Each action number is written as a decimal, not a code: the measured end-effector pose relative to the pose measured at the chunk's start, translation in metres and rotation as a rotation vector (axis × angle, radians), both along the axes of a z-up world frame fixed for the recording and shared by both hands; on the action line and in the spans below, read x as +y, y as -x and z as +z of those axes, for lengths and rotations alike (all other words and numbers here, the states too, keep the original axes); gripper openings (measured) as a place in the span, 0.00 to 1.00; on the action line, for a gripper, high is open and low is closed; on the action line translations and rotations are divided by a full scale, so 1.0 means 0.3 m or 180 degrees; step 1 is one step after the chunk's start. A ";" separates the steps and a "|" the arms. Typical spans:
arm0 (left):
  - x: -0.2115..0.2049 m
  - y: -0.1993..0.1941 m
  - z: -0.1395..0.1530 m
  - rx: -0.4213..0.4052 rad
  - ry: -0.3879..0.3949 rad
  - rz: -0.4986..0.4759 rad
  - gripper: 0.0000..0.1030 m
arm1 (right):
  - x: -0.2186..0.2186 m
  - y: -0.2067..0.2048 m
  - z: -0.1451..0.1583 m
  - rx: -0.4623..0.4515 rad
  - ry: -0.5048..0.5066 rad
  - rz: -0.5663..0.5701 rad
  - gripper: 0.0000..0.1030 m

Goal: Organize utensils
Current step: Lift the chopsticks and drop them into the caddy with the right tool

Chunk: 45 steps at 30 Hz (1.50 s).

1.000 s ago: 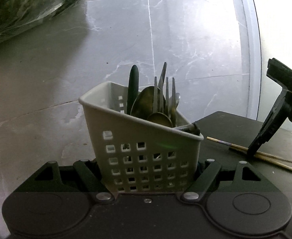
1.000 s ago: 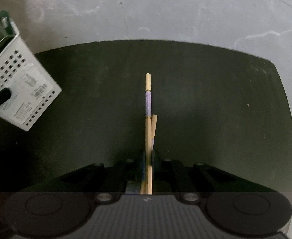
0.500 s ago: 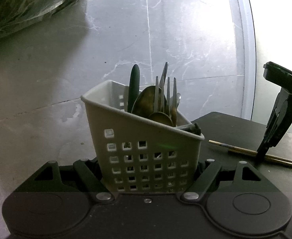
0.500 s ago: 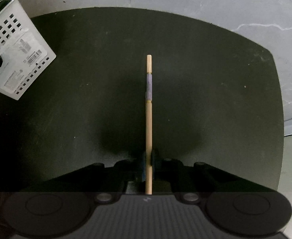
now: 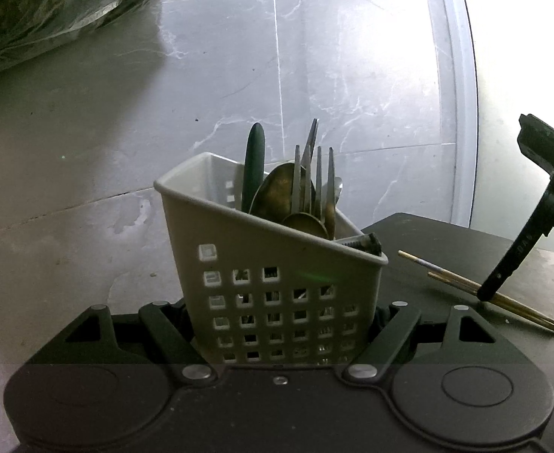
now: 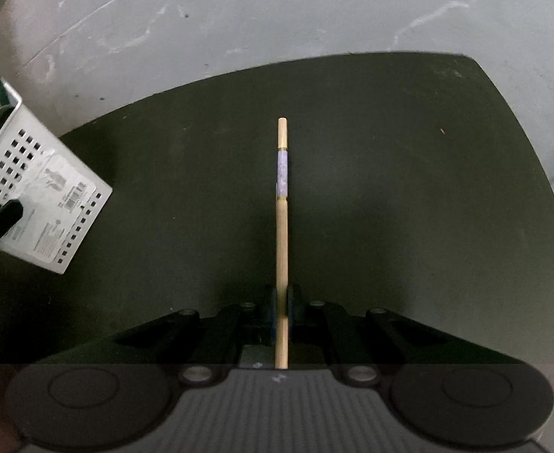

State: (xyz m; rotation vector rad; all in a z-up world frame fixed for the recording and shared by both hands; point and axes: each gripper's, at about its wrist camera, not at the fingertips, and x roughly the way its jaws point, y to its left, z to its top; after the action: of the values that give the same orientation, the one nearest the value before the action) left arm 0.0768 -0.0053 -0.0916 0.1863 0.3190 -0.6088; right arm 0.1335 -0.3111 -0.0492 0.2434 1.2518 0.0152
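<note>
Left wrist view shows the left gripper (image 5: 282, 324) with its black fingers (image 5: 395, 330) squeezed on both sides of a white plastic caddy with square holes (image 5: 277, 275). The caddy is tilted. Inside it stand a silver fork (image 5: 316, 177), brass-coloured spoons (image 5: 277, 192) and a dark green handle (image 5: 253, 170). Behind it is a grey marble floor (image 5: 125, 113) and a clear bag with dark green stuff in it (image 5: 42, 11) at the top left. To the right, the right gripper (image 5: 503, 275) reaches down to the light wooden chopsticks (image 5: 462, 283), which sit low over the round black worktop (image 5: 428, 234).

Right wrist view looks down along the right gripper (image 6: 282, 302). Its fingers (image 6: 295, 298) are pressed tight on the chopsticks (image 6: 282, 226). They look like one stick from here, one hidden behind the other. They point straight ahead over the black worktop (image 6: 428, 188) and have a purple band (image 6: 283, 171) near the far tip. The white caddy (image 6: 42, 204) is at the left edge, with a paper label on its bottom, and one left finger (image 6: 1, 219) is touching it.
</note>
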 end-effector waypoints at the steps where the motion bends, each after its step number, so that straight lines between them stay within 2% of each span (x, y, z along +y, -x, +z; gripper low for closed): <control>1: 0.001 0.000 -0.001 0.0003 0.0007 -0.0002 0.78 | 0.001 0.003 0.004 -0.0008 -0.0014 -0.0004 0.05; 5: 0.006 0.000 -0.003 0.0011 0.0030 -0.0007 0.78 | 0.000 0.016 0.033 -0.0174 -0.0098 -0.0054 0.05; 8: 0.008 0.002 -0.002 0.0005 0.0028 -0.0012 0.79 | 0.003 0.037 0.090 -0.0486 -0.0220 -0.0159 0.05; 11: 0.010 0.003 -0.005 -0.0012 0.0040 -0.0018 0.79 | 0.023 0.062 0.182 -0.1007 -0.0400 -0.0263 0.05; 15: 0.019 0.006 -0.013 -0.0029 0.0048 -0.0043 0.79 | 0.077 0.082 0.349 -0.1969 -0.0648 -0.0353 0.05; 20: 0.030 0.005 -0.017 -0.0035 0.0051 -0.0087 0.79 | 0.187 0.059 0.542 -0.3029 -0.0981 -0.0244 0.05; 23: 0.033 0.003 -0.018 -0.0032 0.0056 -0.0088 0.79 | 0.272 0.018 0.599 -0.3461 -0.1170 -0.0142 0.05; 26: 0.038 0.001 -0.018 -0.0030 0.0061 -0.0098 0.79 | 0.394 -0.019 0.601 -0.3817 -0.1136 0.0054 0.05; 28: 0.042 -0.002 -0.019 -0.0034 0.0074 -0.0104 0.79 | 0.475 -0.024 0.564 -0.3937 -0.0975 0.0216 0.05; 32: 0.050 -0.002 -0.028 -0.0056 0.0099 -0.0117 0.79 | 0.603 -0.020 0.438 -0.3960 -0.0669 0.0565 0.05; 36: 0.058 0.001 -0.039 -0.0078 0.0149 -0.0115 0.79 | 0.644 -0.011 0.325 -0.3914 -0.0528 0.0735 0.05; 41: 0.061 0.001 -0.040 -0.0091 0.0172 -0.0132 0.79 | 0.650 0.005 0.268 -0.3714 -0.0331 0.0935 0.09; 42: 0.060 0.000 -0.039 -0.0089 0.0172 -0.0131 0.79 | 0.643 0.010 0.264 -0.3660 -0.0327 0.0960 0.12; 43: 0.061 0.000 -0.038 -0.0093 0.0170 -0.0131 0.79 | 0.639 0.017 0.252 -0.3632 -0.0331 0.0955 0.27; 44: 0.062 -0.001 -0.039 -0.0100 0.0165 -0.0130 0.79 | 0.631 0.026 0.251 -0.3628 -0.0333 0.0936 0.49; 45: 0.063 0.001 -0.040 -0.0106 0.0162 -0.0129 0.79 | 0.627 0.032 0.255 -0.3603 -0.0326 0.0952 0.57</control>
State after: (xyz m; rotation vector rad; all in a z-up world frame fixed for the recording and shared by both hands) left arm 0.0764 0.0136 -0.1037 0.1541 0.2678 -0.6527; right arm 0.1238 -0.1229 0.0272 0.0949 0.1472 0.4199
